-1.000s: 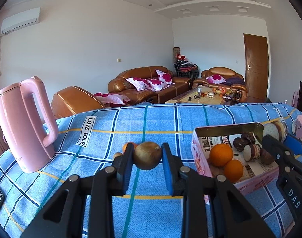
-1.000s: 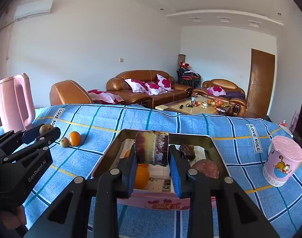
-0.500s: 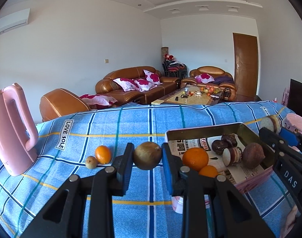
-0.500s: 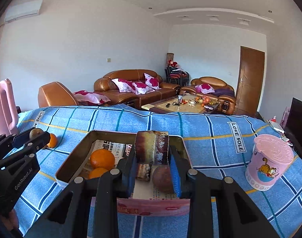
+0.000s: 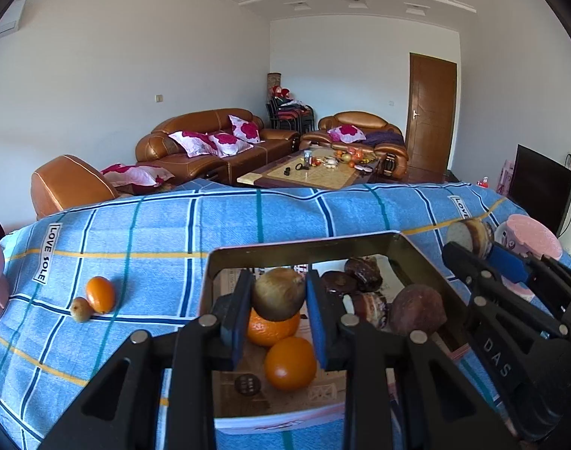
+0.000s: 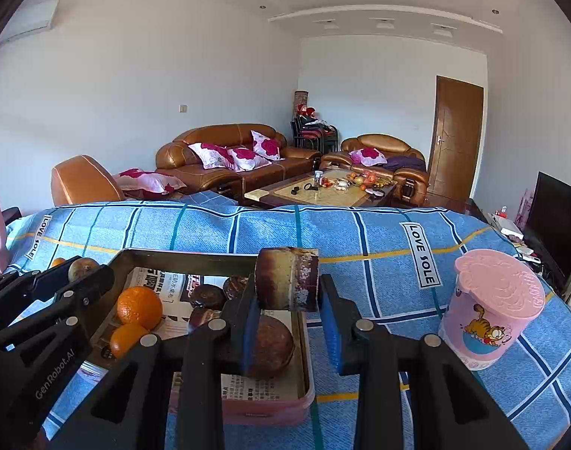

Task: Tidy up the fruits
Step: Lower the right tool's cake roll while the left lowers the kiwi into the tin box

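Paper-lined tray point(image 5: 304, 249), woven cloth point(image 5: 165, 232)

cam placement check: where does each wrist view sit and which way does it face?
Left wrist: on the left gripper, looking along its fingers over the tray; it is shut on a brownish round fruit; the right gripper shows at right.
Right wrist: on the right gripper, above the tray's right end, shut on a cut fruit piece; the left gripper shows at left.
Shared: tray, oranges, blue checked cloth, pink cup, sofas.

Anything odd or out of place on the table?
Two fruits lie loose on the blue cloth, outside the tray: a small orange and a small brownish fruit touching it. The dark halved fruits in the tray look discoloured. Nothing spilled.
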`<state>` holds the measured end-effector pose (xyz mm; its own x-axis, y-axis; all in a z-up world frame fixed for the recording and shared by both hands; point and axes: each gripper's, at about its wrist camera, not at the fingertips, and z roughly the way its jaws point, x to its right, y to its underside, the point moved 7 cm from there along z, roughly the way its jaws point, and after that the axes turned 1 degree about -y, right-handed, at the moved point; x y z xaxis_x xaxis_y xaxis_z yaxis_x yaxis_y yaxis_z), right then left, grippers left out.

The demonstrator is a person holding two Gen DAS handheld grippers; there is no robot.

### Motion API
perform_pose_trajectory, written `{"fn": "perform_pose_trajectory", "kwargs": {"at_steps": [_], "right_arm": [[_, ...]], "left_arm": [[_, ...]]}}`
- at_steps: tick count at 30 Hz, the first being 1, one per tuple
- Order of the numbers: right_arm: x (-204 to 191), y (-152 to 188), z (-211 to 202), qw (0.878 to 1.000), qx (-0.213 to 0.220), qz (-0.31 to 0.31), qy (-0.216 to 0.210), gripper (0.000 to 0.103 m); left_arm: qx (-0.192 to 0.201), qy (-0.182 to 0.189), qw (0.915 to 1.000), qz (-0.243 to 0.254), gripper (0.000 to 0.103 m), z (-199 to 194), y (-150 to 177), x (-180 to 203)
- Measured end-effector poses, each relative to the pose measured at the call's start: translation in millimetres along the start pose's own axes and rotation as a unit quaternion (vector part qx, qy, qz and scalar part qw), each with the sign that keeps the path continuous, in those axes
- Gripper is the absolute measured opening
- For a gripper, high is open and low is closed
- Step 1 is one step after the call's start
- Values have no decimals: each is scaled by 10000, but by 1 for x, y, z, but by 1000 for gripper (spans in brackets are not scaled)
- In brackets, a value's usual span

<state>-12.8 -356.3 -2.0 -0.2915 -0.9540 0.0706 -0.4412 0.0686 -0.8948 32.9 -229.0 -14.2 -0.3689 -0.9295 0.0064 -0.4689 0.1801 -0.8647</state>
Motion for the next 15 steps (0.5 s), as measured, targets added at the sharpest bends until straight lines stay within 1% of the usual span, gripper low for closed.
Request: {"fn": "perform_pose_trajectory", "kwargs": {"at_steps": [4,7,12,15], "right_arm": [[4,0,14,9998,-205,-50,-13,32],[0,3,25,9988,-454,-113,-172,32],[-10,6,36,9964,-683,-224,-458,32],[-14,8,39,9945,-782,-253,-655,32]], "left_arm": [[-199,72,9998,-39,29,12,0,7],[-345,94,9994,-21,29,19,1,9],[-494,212,9985,-90,29,24,4,8],[-619,342,9973,-177,29,29,6,6]]}}
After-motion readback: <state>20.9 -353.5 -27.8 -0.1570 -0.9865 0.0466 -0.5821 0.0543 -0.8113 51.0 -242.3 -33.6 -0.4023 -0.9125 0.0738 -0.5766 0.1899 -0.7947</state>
